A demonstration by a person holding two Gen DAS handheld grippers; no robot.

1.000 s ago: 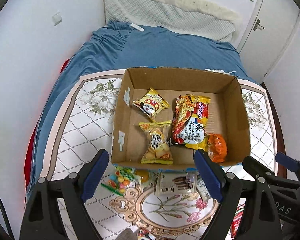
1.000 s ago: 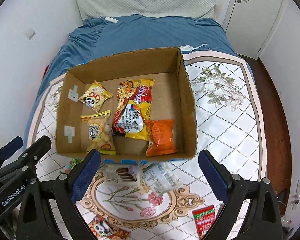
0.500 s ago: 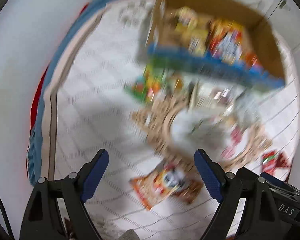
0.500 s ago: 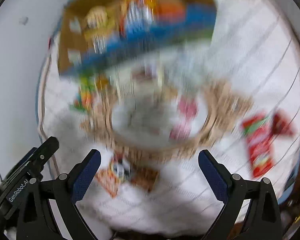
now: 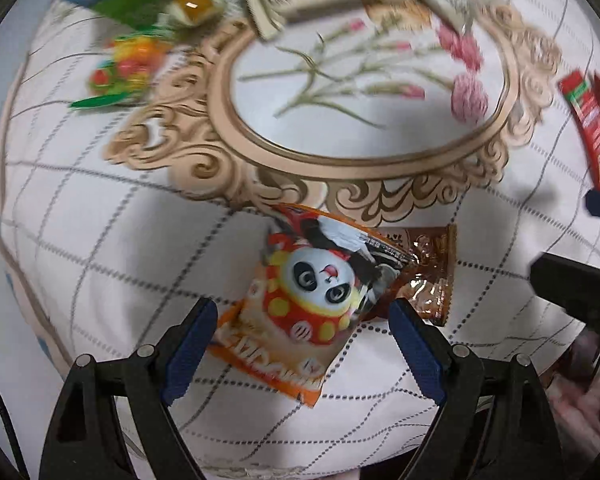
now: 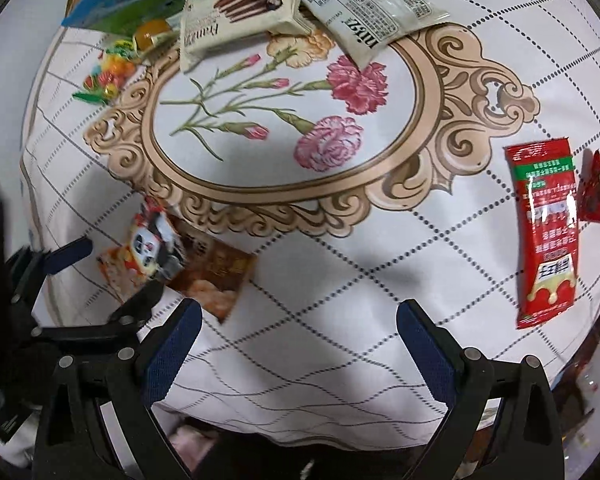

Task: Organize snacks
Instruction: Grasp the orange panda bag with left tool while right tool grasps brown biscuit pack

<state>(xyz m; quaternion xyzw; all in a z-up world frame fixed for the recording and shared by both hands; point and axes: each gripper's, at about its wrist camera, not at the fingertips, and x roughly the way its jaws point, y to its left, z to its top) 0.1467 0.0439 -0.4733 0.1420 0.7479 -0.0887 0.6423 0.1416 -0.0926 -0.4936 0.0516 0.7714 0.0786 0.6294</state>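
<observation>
Hovering left gripper, jaws spread, straddles the orange panda-print snack packet lying flat on the floral white cloth, likely lined up for a grab; a brown foil packet is tucked under its right edge.

Right view: right gripper spread, empty, over bare cloth; long red sachet far right, loose.

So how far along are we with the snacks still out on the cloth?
Nothing is gripped yet. The left hand-held gripper is open over the panda snack packet, which overlaps a brown packet; the right hand-held gripper is open over bare cloth. Still loose: red sachet, cream biscuit pack, white packet, colourful candy bag.
</observation>
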